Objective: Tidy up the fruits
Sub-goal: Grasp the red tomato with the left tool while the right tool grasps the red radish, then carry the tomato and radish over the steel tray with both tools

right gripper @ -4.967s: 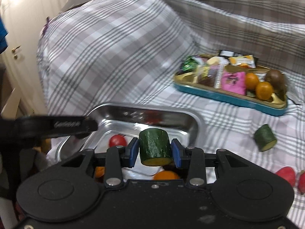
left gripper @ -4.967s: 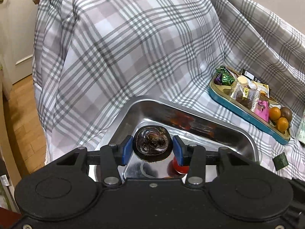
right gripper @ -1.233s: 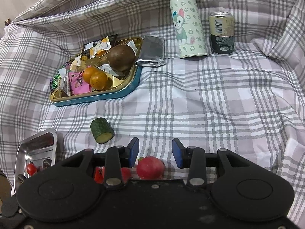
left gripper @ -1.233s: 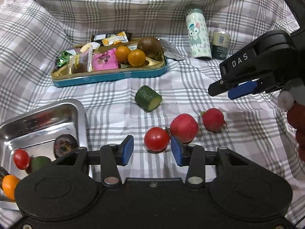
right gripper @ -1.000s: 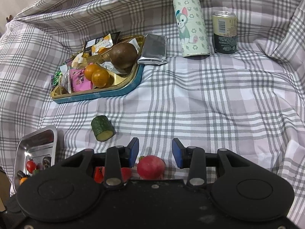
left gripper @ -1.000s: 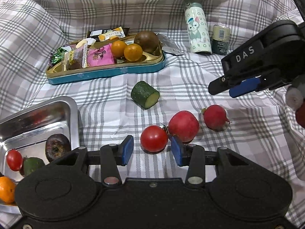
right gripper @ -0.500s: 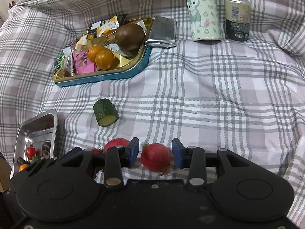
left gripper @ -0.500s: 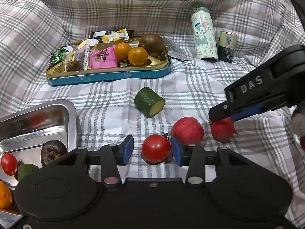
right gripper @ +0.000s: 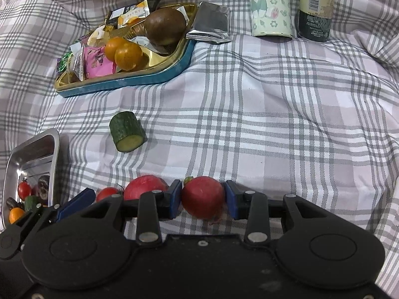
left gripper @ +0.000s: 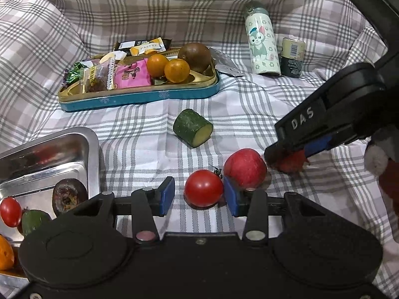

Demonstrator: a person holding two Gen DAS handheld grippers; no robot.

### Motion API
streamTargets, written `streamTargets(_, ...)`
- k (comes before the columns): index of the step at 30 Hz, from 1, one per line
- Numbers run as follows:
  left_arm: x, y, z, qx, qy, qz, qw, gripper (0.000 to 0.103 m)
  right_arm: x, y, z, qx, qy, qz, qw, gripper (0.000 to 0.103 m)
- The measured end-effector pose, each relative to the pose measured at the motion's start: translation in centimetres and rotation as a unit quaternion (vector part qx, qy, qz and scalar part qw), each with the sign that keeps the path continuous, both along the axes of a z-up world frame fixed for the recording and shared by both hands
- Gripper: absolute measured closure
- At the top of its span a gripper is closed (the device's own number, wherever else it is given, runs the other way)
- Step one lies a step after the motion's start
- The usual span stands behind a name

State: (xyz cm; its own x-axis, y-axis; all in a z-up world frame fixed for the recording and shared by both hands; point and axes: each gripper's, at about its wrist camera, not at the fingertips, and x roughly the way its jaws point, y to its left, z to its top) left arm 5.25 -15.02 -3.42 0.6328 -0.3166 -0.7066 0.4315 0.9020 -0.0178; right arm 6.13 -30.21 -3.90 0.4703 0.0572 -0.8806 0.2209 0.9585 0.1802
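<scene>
My left gripper (left gripper: 198, 195) is open around a red tomato (left gripper: 203, 191) on the plaid cloth; the right pad touches it, the left stands apart. A larger red fruit (left gripper: 245, 168) lies just right of it. My right gripper (right gripper: 202, 199) is open around a red radish-like fruit (right gripper: 202, 196), its pads close on both sides; it also shows in the left wrist view (left gripper: 290, 165) under the right gripper. A cut cucumber piece (left gripper: 192, 131) lies further back. The steel tray (left gripper: 92, 144) at left holds a tomato, a dark fruit, a green piece and an orange fruit.
A teal-and-gold tin (left gripper: 139, 94) with snacks, two oranges and a brown fruit stands behind. A cat-print bottle (left gripper: 260, 47) and a can (left gripper: 292, 57) stand at the back right. A foil packet (right gripper: 210, 23) lies beside the tin.
Five seconds ago each gripper held a fruit over the steel tray; those pieces now lie in it. Over the last second both grippers moved down around the tomato and the radish-like fruit.
</scene>
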Motion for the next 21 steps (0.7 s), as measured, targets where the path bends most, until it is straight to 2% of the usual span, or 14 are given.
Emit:
streamTargets(5, -0.3, 0.0, -0.1, 0.004, -0.009, -0.006, 0.9999, 0.053, -0.4, -0.6, 0.8, -0.017, -0.019, -0.023, 0.999, 0.064)
streamTargets(10, 0.1, 0.0, -0.3, 0.005, -0.010, -0.007, 0.9999, 0.053, -0.2, -1.2, 0.6, -0.021, -0.013, -0.037, 0.999, 0.064)
streamTargets(13, 0.4, 0.1, -0.5, -0.008, 0.001, -0.015, 0.9999, 0.061, -0.3, -0.9, 0.7, -0.028, -0.018, -0.033, 0.999, 0.064)
streamTargets(21, 0.5, 0.4, -0.3, -0.027, 0.017, 0.001, 0.9995, 0.061, -0.5, -0.9, 1.0, -0.029, -0.033, -0.037, 0.998, 0.064)
